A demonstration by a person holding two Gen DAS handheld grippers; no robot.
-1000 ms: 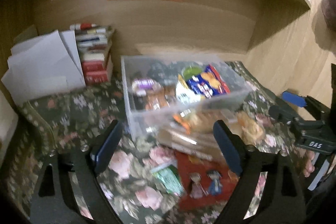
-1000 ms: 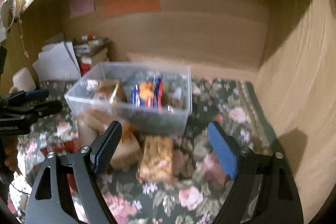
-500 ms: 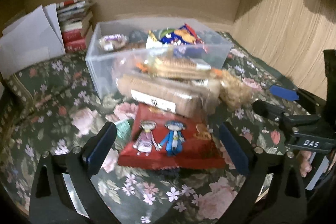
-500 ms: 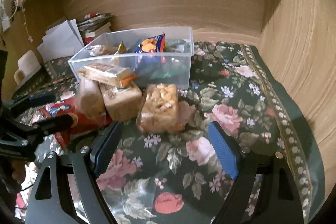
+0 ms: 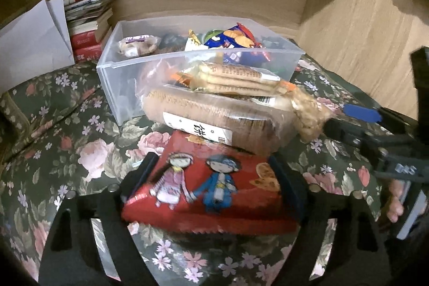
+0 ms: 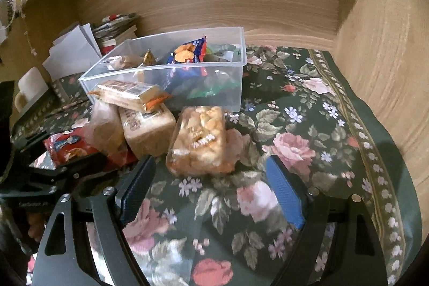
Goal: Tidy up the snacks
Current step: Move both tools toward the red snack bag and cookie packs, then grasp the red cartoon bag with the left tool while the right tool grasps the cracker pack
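A clear plastic bin (image 5: 134, 87) (image 6: 230, 87) holds several snack packs. In front of it lie a long biscuit pack (image 5: 214, 119) (image 6: 147, 130), a wafer pack (image 5: 236, 77) (image 6: 126, 94) on top of it, a bag of puffed snacks (image 6: 199, 141) (image 5: 308, 114), and a red cartoon snack bag (image 5: 209, 186) (image 6: 67, 146). My left gripper (image 5: 211, 184) is wide open with its fingers on both sides of the red bag. My right gripper (image 6: 209, 192) is open and empty, just in front of the puffed-snack bag.
A floral cloth (image 6: 308, 141) covers the desk. Books (image 5: 88, 28) and white paper (image 5: 34, 36) stand at the back left. Wooden walls (image 6: 388, 58) close the back and right. The right gripper also shows in the left wrist view (image 5: 375, 130).
Both grippers have moved down and forward toward the snacks. The left gripper's fingers now straddle the red bag. The right gripper has come closer to the puffed-snack bag.
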